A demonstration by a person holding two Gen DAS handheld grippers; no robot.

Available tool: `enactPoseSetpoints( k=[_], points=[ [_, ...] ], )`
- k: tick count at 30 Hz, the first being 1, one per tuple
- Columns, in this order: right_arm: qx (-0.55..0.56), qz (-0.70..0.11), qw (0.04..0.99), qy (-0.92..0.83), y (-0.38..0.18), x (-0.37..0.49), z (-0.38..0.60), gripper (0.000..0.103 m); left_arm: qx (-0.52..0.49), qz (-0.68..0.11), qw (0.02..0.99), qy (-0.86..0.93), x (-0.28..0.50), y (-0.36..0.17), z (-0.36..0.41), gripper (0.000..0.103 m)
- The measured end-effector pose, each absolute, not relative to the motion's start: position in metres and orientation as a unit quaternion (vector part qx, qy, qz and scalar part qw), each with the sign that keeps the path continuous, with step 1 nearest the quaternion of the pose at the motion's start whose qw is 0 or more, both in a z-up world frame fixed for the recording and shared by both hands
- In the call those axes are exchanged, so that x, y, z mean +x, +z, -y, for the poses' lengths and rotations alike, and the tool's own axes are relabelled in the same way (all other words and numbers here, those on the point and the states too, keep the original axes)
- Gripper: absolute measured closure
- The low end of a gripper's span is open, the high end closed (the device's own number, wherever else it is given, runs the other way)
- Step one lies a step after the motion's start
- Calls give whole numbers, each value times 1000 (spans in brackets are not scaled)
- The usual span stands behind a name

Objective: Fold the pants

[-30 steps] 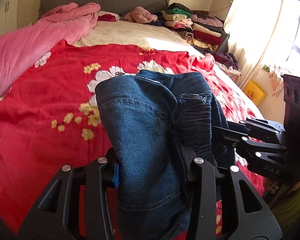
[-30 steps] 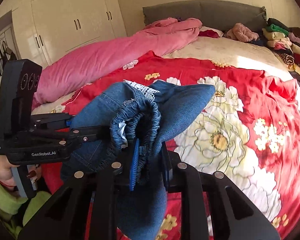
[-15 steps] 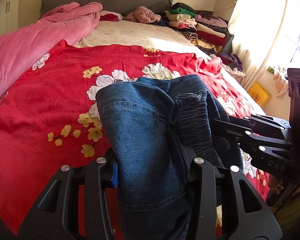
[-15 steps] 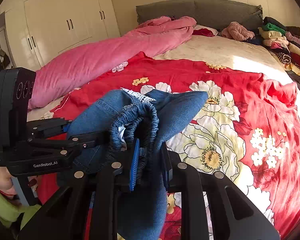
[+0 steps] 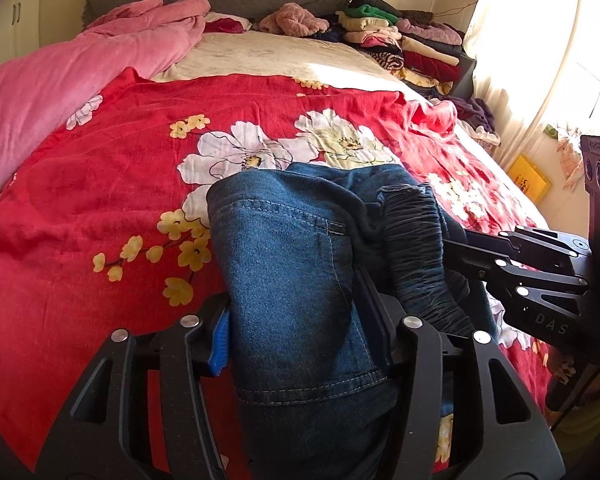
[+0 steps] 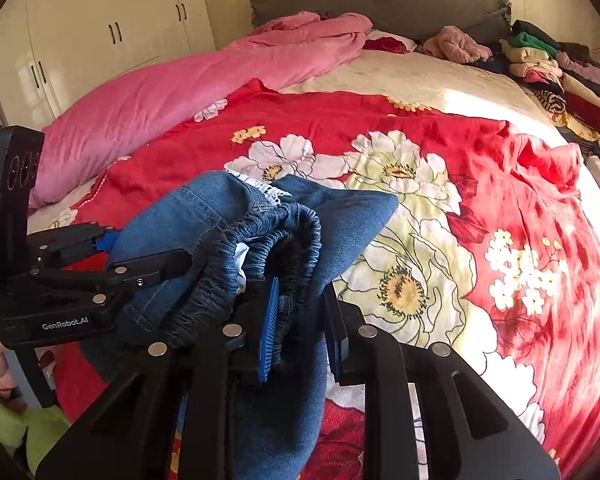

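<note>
Left wrist view: left gripper (image 5: 300, 332) near bottom, jaws opening, blue jeans (image 5: 288, 264) between them, cloth filling gap. Jeans bunched, hanging over red flower blanket (image 5: 100, 184) on bed. Right gripper (image 5: 456, 248) coming in from right, tips hidden in dark elastic waistband.

Right wrist view: right gripper (image 6: 300, 312), jaws narrow, opening a little, waistband of jeans (image 6: 348, 216) between them. Left gripper (image 6: 148, 256) at left, on same jeans. Pink quilt (image 6: 172, 88) far left.
</note>
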State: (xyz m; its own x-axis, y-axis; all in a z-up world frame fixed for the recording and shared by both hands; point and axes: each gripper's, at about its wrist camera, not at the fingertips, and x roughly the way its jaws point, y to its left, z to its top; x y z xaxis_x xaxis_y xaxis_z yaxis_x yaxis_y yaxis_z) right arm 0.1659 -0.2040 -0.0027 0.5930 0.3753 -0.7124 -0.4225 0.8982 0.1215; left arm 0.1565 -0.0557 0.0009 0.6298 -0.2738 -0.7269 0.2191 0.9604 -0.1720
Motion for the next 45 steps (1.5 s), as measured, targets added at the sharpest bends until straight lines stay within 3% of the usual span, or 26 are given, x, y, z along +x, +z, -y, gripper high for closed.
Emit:
enactPoseSetpoints(
  k=[3,8,19,31,33,35,39,42,45],
  points=[
    [-32,-398,892,212,-7,168,206,75,-33,-412,901,-132,157,-3,54,52],
    [-40,-400,895,191,-13,168,212,51,-31,-417,899,-126,156,-9,53,46],
    [-29,-431,885,171,-39,177,222,41,-31,-431,894,-120,156,-20,53,40],
    [-20,-432,886,168,-37,175,224,40,-37,-432,893,-117,154,-21,50,32],
    [-21,-434,886,160,-36,173,225,36,-38,-431,894,-117,154,-20,49,31],
    [-21,-430,889,153,-33,172,227,23,-38,-430,894,-116,153,-19,49,27],
    [-11,-429,891,150,-29,168,231,15,-34,-425,898,-108,150,-16,47,19],
    [-11,-422,895,142,-23,163,233,14,-29,-416,904,-97,146,-11,46,10],
    [0,-408,902,140,-15,158,239,14,-27,-408,908,-88,141,-4,43,10]
  ],
)
